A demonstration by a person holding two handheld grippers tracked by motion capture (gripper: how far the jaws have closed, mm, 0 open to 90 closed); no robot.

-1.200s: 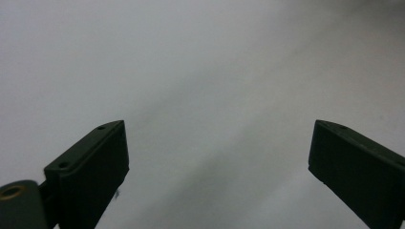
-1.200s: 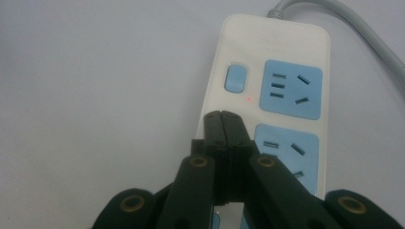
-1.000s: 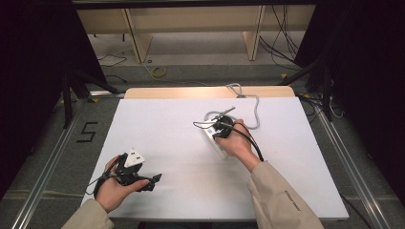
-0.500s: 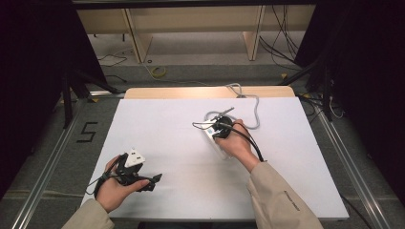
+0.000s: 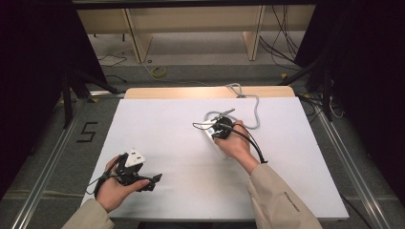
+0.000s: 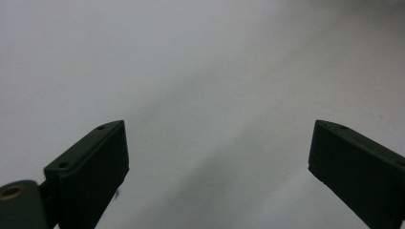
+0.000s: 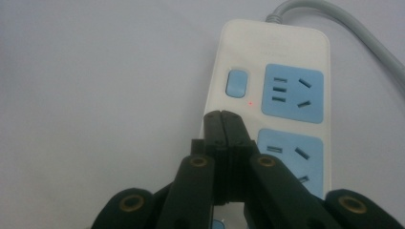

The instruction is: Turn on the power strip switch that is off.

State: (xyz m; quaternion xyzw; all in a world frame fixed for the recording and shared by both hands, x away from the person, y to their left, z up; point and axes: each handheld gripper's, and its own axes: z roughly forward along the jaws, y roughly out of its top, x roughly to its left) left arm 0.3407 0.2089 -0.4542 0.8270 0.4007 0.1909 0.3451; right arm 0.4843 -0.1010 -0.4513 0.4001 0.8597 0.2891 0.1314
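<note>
**Nothing has shifted; right tongs rest closed over the power strip**

Since the earlier frames nothing has moved: both hands and the power strip sit where they were a second ago.

The power strip [image 7: 282, 95] lies flat on the white surface [image 5: 162, 124], right of its middle and toward the far side, under the person's right hand [image 5: 234, 143]. It is a white, rounded bar with pale blue socket panels set in a row along its length. Each panel carries narrow slots, some straight and some angled. Beside the end panel sits a small blue rocker switch [image 7: 237, 83], and a tiny red dot shows just below it. A grey cord [image 7: 344, 24] leaves the strip's end and curves away toward the far edge of the surface.

The right tongs [image 7: 223, 117] are pressed together with nothing between them, their tips over the strip's white body just below the switch; whether they touch it I cannot tell.

The left tongs [image 6: 217, 162] are spread wide and empty, held above bare surface near the front left corner, well apart from the strip.
</note>
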